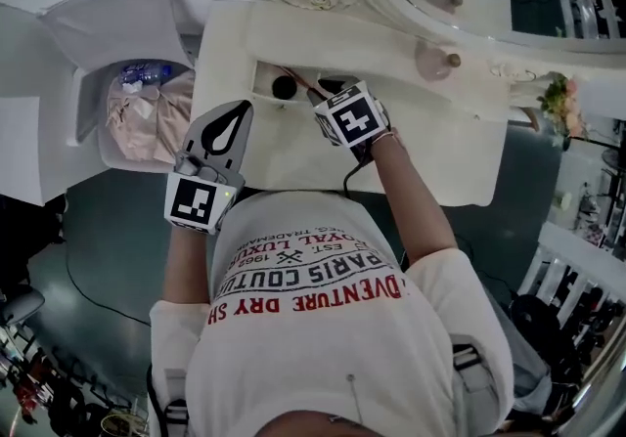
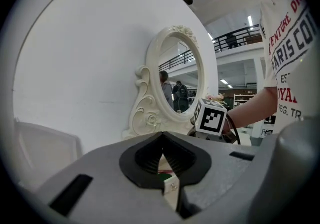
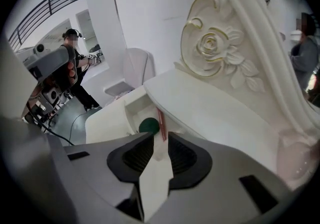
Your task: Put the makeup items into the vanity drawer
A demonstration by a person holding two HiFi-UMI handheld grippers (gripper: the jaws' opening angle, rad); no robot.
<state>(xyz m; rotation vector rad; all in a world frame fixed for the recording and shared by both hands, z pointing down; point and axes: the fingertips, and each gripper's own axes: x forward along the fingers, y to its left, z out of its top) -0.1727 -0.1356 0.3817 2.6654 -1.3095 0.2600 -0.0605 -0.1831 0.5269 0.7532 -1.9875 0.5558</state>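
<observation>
- Gaping part-way, the right gripper [image 3: 160, 140] points steeply down at the small open cream drawer [image 3: 134, 107]. Its two black ribbed pads [image 3: 137, 155] stand apart with a clear slot between them.
- Neither pad presses on anything. A thin red stick [image 3: 160, 120] shows in line with that slot, its near end just past the fingertips, and whether a jaw brushes it cannot be told.
- The red stick lies slanted in the drawer, running back under the cream top of the vanity [image 3: 215, 107].
- Just beside the stick on the drawer floor sits a dark green round item [image 3: 148, 125]. It looks like a domed cap or a small pot, too small to tell which.
- The left gripper [image 2: 161, 140] has its jaws together at the tips, with nothing clamped between them. It is held nearly level, short of the drawer and to its left in the head view.
- The vanity carries carved roses and an oval mirror [image 2: 182, 75] in a scrolled cream frame.
</observation>
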